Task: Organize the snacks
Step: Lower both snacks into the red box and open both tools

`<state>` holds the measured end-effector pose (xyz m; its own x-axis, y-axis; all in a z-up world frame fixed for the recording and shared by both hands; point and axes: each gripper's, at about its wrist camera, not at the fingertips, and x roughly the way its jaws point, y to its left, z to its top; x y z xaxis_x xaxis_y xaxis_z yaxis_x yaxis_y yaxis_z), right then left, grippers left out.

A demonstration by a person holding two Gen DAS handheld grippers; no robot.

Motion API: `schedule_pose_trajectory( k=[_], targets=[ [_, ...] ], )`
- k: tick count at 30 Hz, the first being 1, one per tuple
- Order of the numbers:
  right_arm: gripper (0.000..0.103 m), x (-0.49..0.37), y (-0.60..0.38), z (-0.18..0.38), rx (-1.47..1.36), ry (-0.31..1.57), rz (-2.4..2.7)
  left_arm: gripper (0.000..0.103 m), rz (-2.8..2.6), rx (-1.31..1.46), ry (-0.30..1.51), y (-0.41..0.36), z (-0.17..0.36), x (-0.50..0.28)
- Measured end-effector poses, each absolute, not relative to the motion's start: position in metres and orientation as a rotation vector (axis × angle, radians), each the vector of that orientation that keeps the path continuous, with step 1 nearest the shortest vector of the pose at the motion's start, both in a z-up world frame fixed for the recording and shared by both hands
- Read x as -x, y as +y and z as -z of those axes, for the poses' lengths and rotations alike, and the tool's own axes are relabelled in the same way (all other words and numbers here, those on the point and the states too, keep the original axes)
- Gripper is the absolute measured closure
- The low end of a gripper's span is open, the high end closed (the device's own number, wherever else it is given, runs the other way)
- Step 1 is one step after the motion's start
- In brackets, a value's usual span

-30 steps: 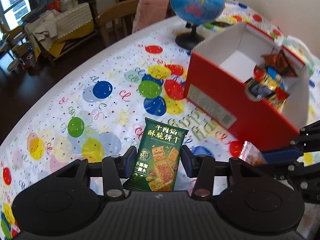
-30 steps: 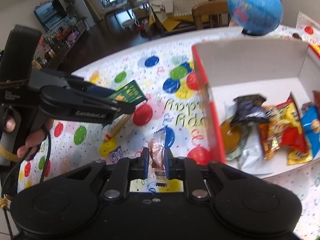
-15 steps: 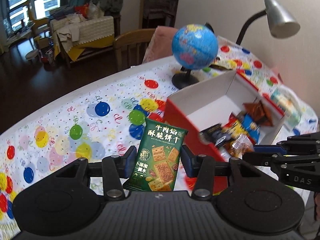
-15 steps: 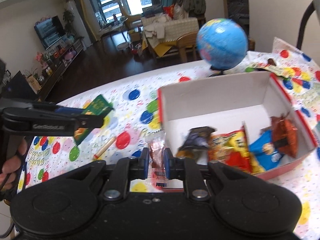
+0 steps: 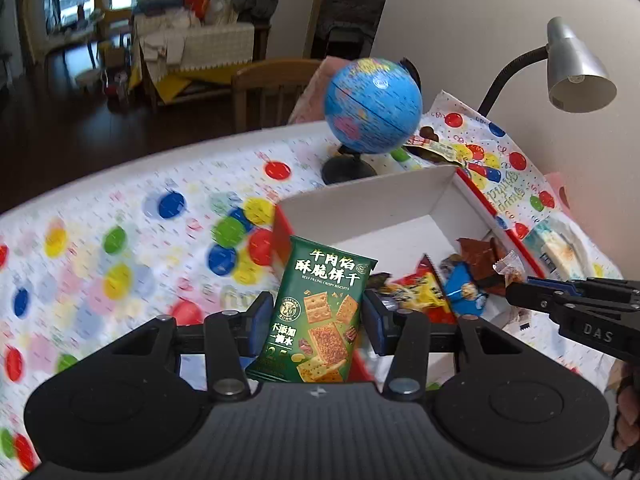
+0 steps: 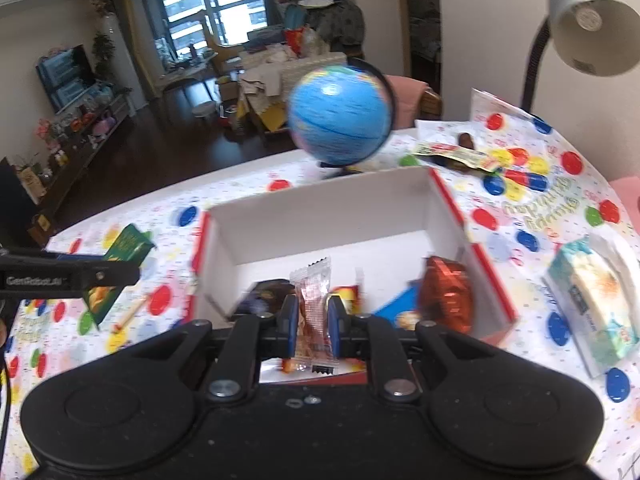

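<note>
Left tool (image 5: 312, 316) grips the green biscuit packet (image 5: 322, 316), right tool (image 6: 313, 320) pinches a clear sachet (image 6: 314, 304) over the box (image 6: 320, 208)

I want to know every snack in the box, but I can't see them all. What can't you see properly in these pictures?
- Left wrist view: the green biscuit packet in the left claw covers the box's near corner.
- Right wrist view: the clear candy wrapper in the right claw and the claw body hide the snacks behind; their names are too blurred to read.
- Both views: the globe is blurred, so its map is unreadable.
</note>
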<state>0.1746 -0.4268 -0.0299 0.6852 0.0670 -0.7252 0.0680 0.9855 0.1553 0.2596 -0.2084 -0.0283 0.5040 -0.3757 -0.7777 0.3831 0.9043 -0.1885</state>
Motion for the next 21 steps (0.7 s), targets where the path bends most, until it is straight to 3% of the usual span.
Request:
schedule_pose_trajectory(
  k=[21],
  targets=[
    [0.089,-0.199,-0.498,0.074,-0.169,0.886,0.031,0.056,0.450,-0.060,1.024,-0.295,0.076,-0.258]
  ],
)
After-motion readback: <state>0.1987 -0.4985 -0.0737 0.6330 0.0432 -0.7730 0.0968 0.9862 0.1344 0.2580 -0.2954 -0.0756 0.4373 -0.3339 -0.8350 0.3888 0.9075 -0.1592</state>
